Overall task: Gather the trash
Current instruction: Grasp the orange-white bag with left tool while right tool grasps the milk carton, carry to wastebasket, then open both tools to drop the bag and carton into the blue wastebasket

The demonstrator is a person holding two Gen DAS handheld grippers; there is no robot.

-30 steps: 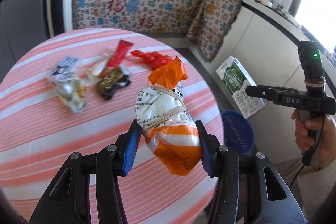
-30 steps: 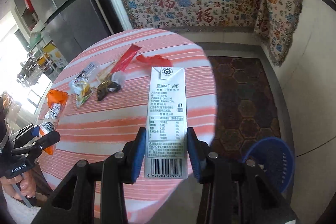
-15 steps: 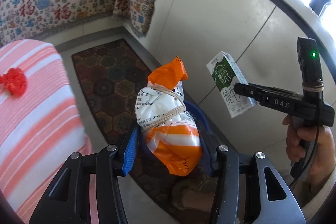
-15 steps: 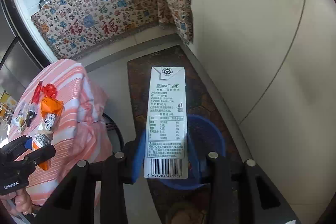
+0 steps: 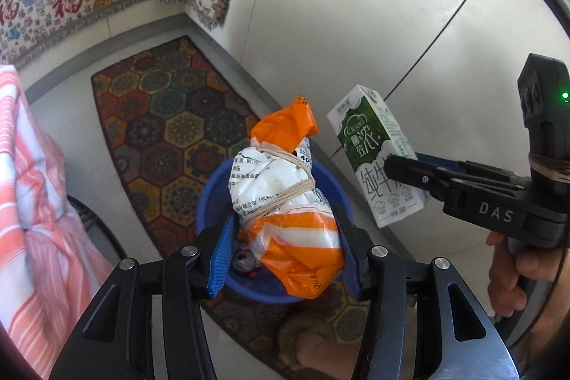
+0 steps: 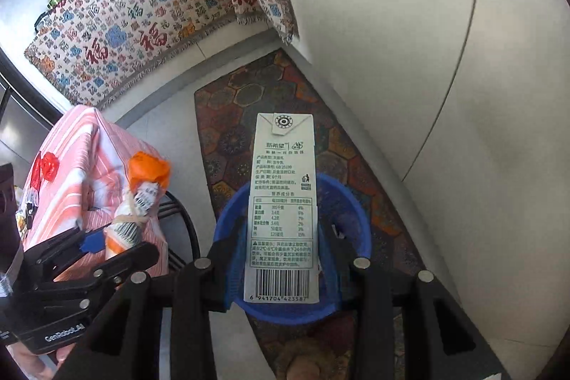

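My left gripper (image 5: pixel 285 237) is shut on an orange and white bag (image 5: pixel 285 198) bound with string, held in the air over a blue basket (image 5: pixel 210 198) on the floor. My right gripper (image 6: pixel 281 255) is shut on a white milk carton (image 6: pixel 281 198), upright above the same blue basket (image 6: pixel 356 216). In the left wrist view the carton (image 5: pixel 377 155) shows its green face, clamped by the right gripper (image 5: pixel 409 173) to the right of the bag. The right wrist view has the bag (image 6: pixel 139 202) and the left gripper (image 6: pixel 110 244) at lower left. Some trash lies inside the basket.
A patterned rug (image 5: pixel 160 138) lies under the basket along a white cabinet wall (image 5: pixel 356 6). The table with its pink striped cloth (image 5: pixel 32 202) stands to the left, red wrappers (image 6: pixel 48 166) on top. A printed cloth (image 6: pixel 142 16) hangs at the back. A foot (image 5: pixel 320 348) is near the basket.
Both grippers have swung away from the table and down toward the floor. The bag and the carton now hang over the blue basket, which looks larger and closer.
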